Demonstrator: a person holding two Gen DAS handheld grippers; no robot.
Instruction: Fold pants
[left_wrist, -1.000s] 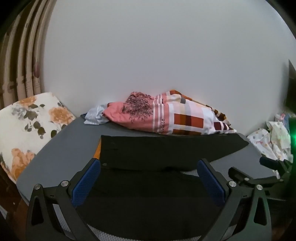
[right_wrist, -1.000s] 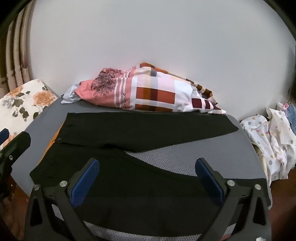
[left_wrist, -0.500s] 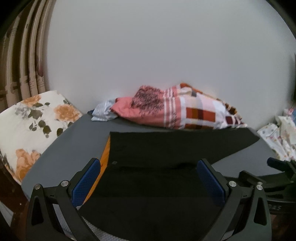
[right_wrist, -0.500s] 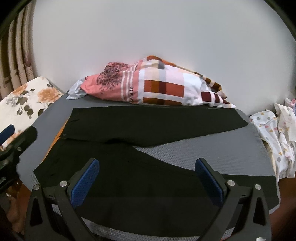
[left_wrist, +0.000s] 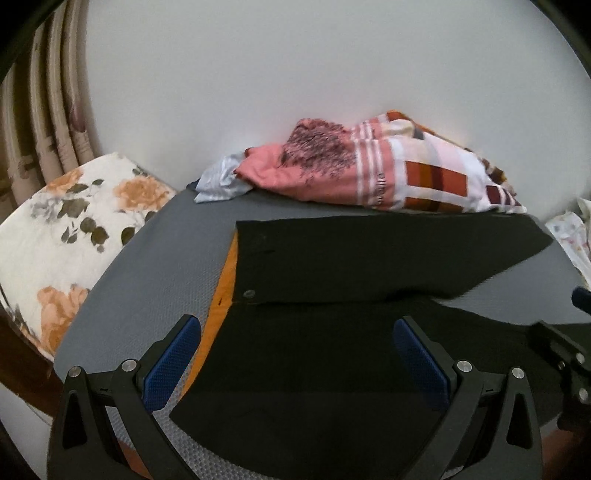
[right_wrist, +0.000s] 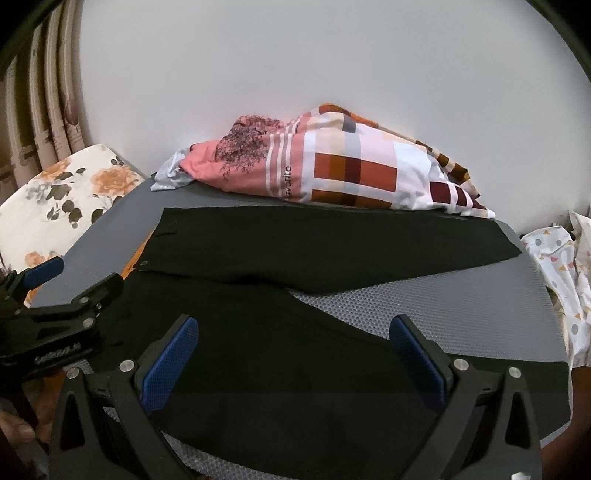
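Note:
Black pants (left_wrist: 332, 266) lie spread flat on a grey table (left_wrist: 155, 280), waistband at the left with an orange lining edge (left_wrist: 221, 291), both legs running right in a V. In the right wrist view the pants (right_wrist: 295, 258) fill the table (right_wrist: 443, 306). My left gripper (left_wrist: 295, 362) is open and empty, hovering over the near leg by the waistband. My right gripper (right_wrist: 295, 360) is open and empty over the near leg further right. The left gripper also shows at the left of the right wrist view (right_wrist: 55, 288).
A pile of pink and checked cloth (right_wrist: 332, 170) lies along the table's back edge against the white wall. A floral cushion (left_wrist: 66, 236) sits left of the table, curtains (left_wrist: 40, 122) behind it. Patterned white cloth (right_wrist: 561, 266) hangs off to the right.
Both grippers have risen and tilted down, so more of the pants and table shows. Both stay open. The pants have not moved.

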